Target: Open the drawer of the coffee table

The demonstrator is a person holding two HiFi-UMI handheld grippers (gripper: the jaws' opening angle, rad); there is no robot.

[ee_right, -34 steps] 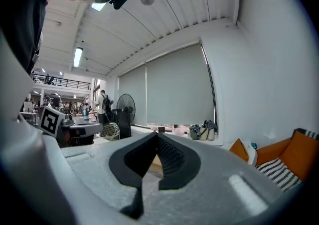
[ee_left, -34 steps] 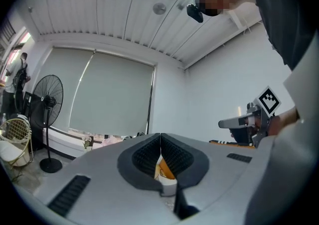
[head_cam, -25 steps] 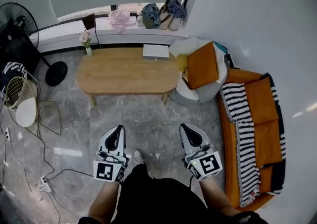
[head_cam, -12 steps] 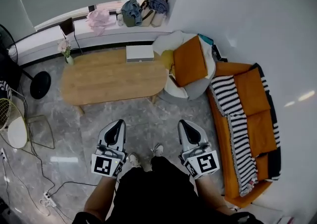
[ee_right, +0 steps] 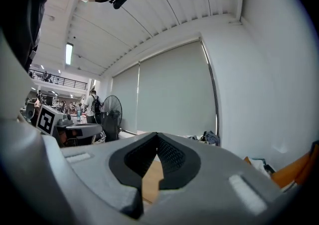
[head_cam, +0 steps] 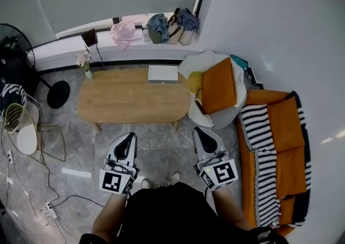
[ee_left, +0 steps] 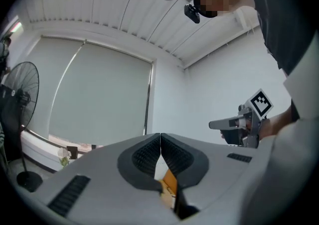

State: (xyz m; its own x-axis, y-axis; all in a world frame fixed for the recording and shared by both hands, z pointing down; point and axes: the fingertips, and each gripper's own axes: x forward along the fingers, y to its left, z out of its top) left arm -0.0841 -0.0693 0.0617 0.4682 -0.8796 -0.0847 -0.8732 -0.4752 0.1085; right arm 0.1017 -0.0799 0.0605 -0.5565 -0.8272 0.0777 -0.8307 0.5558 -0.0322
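Note:
The oval wooden coffee table [head_cam: 124, 100] stands on the grey marble floor just ahead of me; no drawer shows from above. A white box [head_cam: 163, 74] and a small flower vase [head_cam: 84, 66] sit at its far edge. My left gripper [head_cam: 129, 136] points at the table's near edge, a short way off it, with its jaws shut and nothing in them [ee_left: 160, 137]. My right gripper [head_cam: 198, 130] is level with it near the table's right end, and its pads also meet with nothing between them [ee_right: 157, 137].
A grey beanbag with an orange cushion [head_cam: 218, 87] touches the table's right end. An orange sofa with a striped blanket [head_cam: 272, 146] lines the right wall. A standing fan [head_cam: 21, 62], a wire rack [head_cam: 21, 124] and floor cables [head_cam: 32, 183] are on the left.
Both grippers have moved forward together and the table's near edge is now much closer to their tips. Both sets of jaws have stayed shut.

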